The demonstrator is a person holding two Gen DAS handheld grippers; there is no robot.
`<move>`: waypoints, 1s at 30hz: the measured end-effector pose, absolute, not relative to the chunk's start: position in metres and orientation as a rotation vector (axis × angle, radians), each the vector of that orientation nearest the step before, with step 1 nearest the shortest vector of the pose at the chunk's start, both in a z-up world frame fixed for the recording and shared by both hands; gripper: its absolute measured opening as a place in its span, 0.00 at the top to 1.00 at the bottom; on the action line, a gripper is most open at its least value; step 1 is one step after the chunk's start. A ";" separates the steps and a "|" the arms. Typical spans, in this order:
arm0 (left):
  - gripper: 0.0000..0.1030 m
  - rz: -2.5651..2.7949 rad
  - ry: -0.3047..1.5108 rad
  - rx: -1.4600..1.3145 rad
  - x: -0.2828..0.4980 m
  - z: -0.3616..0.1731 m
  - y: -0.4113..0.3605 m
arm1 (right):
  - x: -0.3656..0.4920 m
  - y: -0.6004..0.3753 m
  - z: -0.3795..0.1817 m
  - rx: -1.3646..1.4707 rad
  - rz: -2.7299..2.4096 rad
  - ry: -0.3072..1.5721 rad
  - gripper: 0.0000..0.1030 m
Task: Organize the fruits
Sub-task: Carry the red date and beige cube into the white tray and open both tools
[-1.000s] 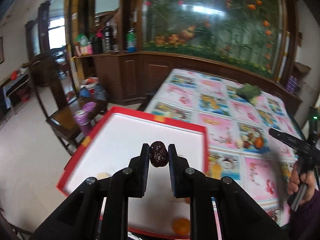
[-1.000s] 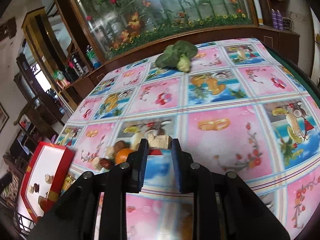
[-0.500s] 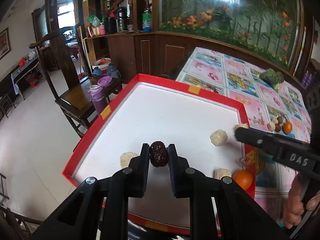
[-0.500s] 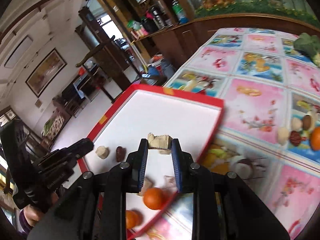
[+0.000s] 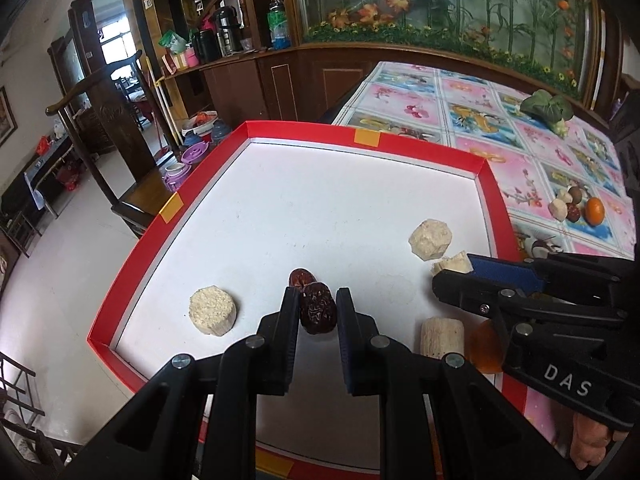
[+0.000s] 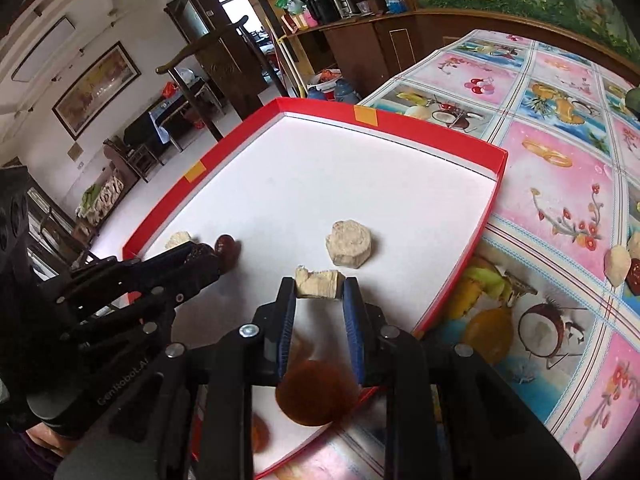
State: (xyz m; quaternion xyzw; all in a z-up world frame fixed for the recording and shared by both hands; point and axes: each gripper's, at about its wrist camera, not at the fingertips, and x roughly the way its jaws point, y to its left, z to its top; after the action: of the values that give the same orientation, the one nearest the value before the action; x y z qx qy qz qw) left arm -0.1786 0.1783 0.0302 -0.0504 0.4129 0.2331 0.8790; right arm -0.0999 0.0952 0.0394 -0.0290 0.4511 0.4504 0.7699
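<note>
My left gripper [image 5: 318, 304] is shut on a dark red date [image 5: 317, 309] and holds it low over the red-rimmed white tray [image 5: 304, 200], just in front of another date [image 5: 301, 278] lying there. My right gripper [image 6: 320, 286] is shut on a pale beige chunk [image 6: 320, 282] over the tray's right part, near a beige round piece [image 6: 349, 243]. The right gripper also shows in the left wrist view [image 5: 456, 270]. The left gripper also shows in the right wrist view [image 6: 200, 256].
The tray also holds a beige disc [image 5: 212, 311], a beige cylinder [image 5: 442, 336] and oranges [image 6: 318, 392]. On the flowered tablecloth [image 5: 520, 176] lie a small pile of fruits with an orange [image 5: 594, 211] and a green vegetable [image 5: 548, 108]. A wooden chair [image 5: 132, 184] stands left of the tray.
Both grippers have moved lower and further over the tray, each still holding its piece. The right gripper has come closer to the left one.
</note>
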 end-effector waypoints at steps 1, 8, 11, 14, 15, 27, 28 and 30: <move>0.83 0.493 0.859 -0.097 -0.179 0.030 0.177 | -0.100 0.096 0.039 -0.072 0.974 0.971 0.74; 0.83 0.527 0.856 -0.075 -0.180 0.030 0.174 | -0.105 0.099 0.039 -0.117 0.954 0.934 0.74; 0.83 0.549 0.858 -0.066 -0.181 0.030 0.174 | -0.106 0.101 0.038 -0.142 0.943 0.913 0.74; 0.73 0.568 0.857 -0.057 -0.182 0.032 0.174 | -0.106 0.101 0.038 -0.146 0.951 0.916 0.73; 0.61 0.575 0.854 -0.054 -0.182 0.034 0.174 | -0.104 0.099 0.039 -0.131 0.962 0.928 0.70; 0.25 0.511 0.795 -0.019 -0.163 0.064 0.135 | -0.081 0.008 0.069 0.020 0.885 0.814 0.50; 0.25 0.487 0.791 -0.009 -0.157 0.067 0.126 | -0.076 -0.003 0.068 0.028 0.865 0.814 0.50; 0.25 0.447 0.788 0.005 -0.146 0.070 0.109 | -0.063 -0.042 0.066 0.058 0.783 0.810 0.50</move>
State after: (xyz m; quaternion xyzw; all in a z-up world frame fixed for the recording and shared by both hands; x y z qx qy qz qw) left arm -0.1459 0.1092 0.0701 0.0023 0.3808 0.2159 0.8991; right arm -0.0632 -0.0418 0.0665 0.0273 0.3840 0.3712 0.8450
